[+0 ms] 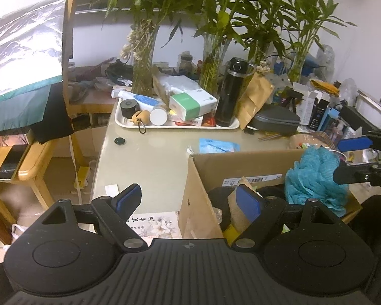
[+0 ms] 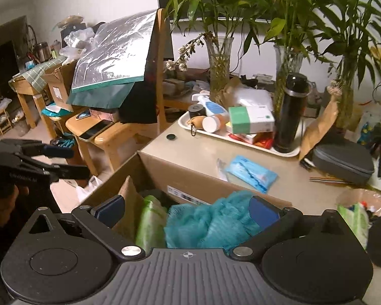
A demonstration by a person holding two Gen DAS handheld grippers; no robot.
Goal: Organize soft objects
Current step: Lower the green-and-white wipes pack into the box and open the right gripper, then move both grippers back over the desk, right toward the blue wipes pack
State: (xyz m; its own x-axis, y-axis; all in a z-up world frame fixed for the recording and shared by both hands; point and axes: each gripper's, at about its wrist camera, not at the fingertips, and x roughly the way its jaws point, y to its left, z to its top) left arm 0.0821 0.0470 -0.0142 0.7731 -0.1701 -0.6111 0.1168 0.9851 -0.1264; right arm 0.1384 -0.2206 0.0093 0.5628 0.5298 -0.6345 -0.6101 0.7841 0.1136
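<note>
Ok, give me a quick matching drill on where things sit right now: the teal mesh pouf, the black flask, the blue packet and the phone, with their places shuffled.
Things
1. teal mesh pouf
2. black flask
3. blue packet
4. phone

Places
A. on the wooden chair seat
B. upright on the white tray
C. between the open fingers of the right claw, at the cardboard box
D. flat on the tabletop, between tray and box

Pairs: 1-C, 2-B, 3-D, 4-A
</note>
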